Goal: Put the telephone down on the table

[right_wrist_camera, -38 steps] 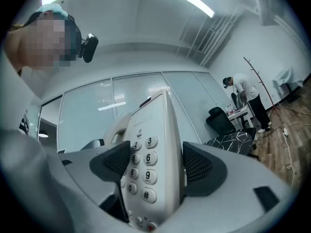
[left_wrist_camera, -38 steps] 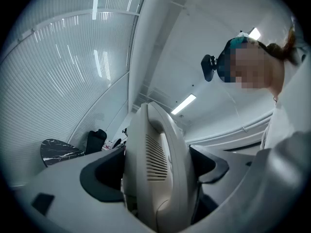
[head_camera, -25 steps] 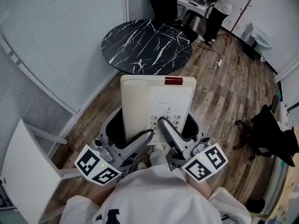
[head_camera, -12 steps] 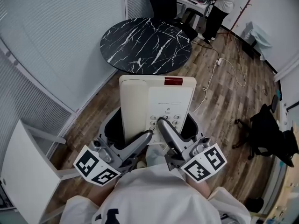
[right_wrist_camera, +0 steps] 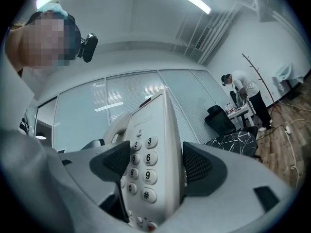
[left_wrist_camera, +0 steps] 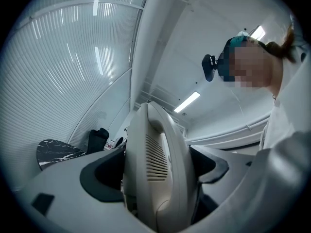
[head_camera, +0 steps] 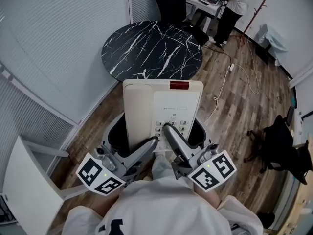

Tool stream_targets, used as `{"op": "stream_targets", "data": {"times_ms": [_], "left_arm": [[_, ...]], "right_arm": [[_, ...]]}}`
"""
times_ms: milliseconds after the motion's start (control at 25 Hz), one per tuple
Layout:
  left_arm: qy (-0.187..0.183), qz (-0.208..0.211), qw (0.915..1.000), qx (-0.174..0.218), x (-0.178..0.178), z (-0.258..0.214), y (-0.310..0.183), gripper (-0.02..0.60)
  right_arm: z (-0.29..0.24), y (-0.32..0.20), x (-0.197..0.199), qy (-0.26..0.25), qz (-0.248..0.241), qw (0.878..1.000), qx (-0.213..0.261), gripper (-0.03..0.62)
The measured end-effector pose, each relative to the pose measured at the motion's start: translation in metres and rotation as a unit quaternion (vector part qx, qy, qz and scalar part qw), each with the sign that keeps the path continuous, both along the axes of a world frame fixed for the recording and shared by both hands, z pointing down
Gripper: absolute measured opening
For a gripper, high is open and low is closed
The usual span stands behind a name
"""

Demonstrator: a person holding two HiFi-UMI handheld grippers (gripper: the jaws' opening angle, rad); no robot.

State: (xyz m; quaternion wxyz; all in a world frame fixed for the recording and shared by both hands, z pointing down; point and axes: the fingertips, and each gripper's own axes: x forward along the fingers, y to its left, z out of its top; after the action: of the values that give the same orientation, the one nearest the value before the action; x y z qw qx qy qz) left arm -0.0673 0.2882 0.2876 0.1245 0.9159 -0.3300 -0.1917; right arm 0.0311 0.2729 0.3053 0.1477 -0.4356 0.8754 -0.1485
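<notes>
- Blinds: pale slatted panels along the far left wall, with wood-plank floor below.
- Left tool: grey, with a marker cube at its rear. Its jaws are clamped on the handset side of the telephone. In the left gripper view the cream handset fills the gap between the dark pads and touches both.
- Telephone: cream desk set, handset seated in its cradle on the left. The keypad is on the right and a red strip sits at the far edge. It is held face up in the air, just in front of the person's body, over the floor and not on the table. From the head view its far edge overlaps the table's near rim.
- Right tool: grey, with a marker cube at its rear. It is closed on the keypad side of the telephone, one ribbed pad against the key face beside 3, 6, 9 and #, the other against the underside.
- Table: round, black marble with white veins, beyond the telephone.
- Office chair: black, behind the table.
- Cable: white, looped on the floor right of the table.
- Person: standing at a desk in the far right corner.
</notes>
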Motion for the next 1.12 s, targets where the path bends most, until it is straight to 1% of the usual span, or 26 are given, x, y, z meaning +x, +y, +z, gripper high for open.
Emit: {"op": "stream_targets", "data": {"times_ms": [360, 600, 840, 1000, 1120], "left_arm": [[0.001, -0.019, 0.9998, 0.009, 0.015, -0.009, -0.092, 0.411], [0.006, -0.033, 0.9993, 0.014, 0.029, -0.011, -0.137, 0.411], [0.007, -0.041, 0.9991, 0.009, 0.047, -0.007, -0.172, 0.411], [0.003, -0.045, 0.9989, 0.006, 0.053, -0.008, -0.181, 0.411], [-0.001, -0.041, 0.9991, 0.009, 0.056, -0.011, -0.186, 0.411]], "right_arm": [[-0.010, -0.096, 0.014, 0.003, -0.019, 1.000, 0.009, 0.341], [-0.014, -0.143, 0.028, 0.009, -0.032, 0.999, 0.016, 0.341], [-0.010, -0.180, 0.045, 0.010, -0.039, 0.999, 0.011, 0.341], [-0.010, -0.190, 0.052, 0.007, -0.042, 0.999, 0.007, 0.341], [-0.013, -0.193, 0.054, 0.004, -0.036, 0.999, 0.010, 0.341]]}}
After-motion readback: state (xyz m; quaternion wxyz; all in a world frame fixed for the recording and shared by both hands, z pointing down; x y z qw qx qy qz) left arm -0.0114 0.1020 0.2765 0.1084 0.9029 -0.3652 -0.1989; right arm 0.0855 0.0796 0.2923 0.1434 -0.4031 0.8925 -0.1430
